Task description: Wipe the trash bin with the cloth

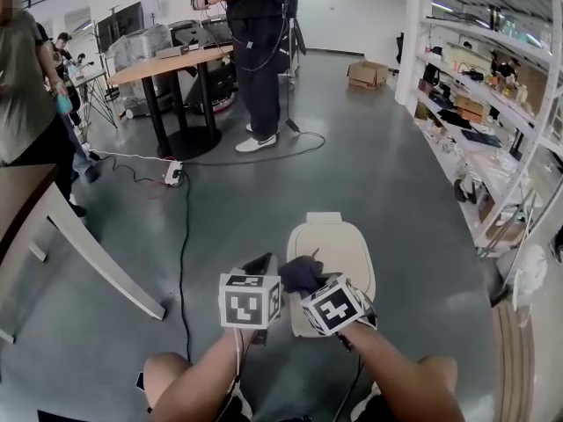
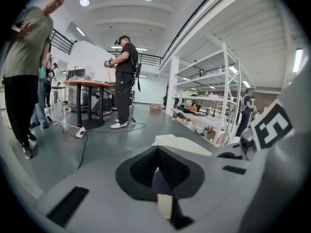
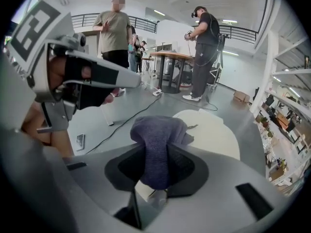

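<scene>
Now, step by step:
- Right tool [image 3: 156, 155] clamps a purple cloth [image 3: 158, 130], poised just above the cream bin [image 1: 341, 240] on the floor.
- Left tool [image 2: 156, 153] hangs beside it, jaws narrow, gripping nothing.
- Wiping looks about to begin; the next move likely calls for pressing cloth to lid and sweeping.
</scene>
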A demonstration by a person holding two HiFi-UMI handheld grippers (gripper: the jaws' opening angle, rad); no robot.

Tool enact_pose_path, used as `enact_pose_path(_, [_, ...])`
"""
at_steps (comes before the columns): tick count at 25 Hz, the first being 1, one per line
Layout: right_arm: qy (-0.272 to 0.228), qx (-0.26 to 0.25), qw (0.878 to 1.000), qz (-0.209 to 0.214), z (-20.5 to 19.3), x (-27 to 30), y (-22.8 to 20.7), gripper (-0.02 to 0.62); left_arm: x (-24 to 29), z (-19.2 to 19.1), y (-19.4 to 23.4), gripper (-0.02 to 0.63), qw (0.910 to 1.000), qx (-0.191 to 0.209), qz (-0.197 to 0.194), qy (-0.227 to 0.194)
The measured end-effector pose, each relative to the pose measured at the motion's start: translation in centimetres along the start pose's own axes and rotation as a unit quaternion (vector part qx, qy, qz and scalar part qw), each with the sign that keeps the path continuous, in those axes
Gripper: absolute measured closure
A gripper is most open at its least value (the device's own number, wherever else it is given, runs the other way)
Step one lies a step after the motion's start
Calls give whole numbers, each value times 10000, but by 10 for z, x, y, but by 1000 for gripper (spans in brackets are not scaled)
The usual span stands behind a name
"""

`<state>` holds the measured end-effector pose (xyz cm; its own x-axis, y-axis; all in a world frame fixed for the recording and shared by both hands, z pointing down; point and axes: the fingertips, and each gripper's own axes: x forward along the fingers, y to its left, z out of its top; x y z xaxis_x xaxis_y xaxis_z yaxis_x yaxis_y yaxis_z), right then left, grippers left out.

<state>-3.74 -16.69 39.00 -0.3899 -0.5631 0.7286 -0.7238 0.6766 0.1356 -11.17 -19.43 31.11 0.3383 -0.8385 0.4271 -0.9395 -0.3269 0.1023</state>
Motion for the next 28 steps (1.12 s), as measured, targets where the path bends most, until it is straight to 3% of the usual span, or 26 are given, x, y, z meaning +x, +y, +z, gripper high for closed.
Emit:
enact_pose_path(9, [118,-163,9998,-38,-2,2,0,492,-7,3,15,606,9999,-98,55,-48])
enact_pose_path(28, [174,160,9991,-349,-49,-25,-47,492,5,-6,-17,606,9997,122,-209,35])
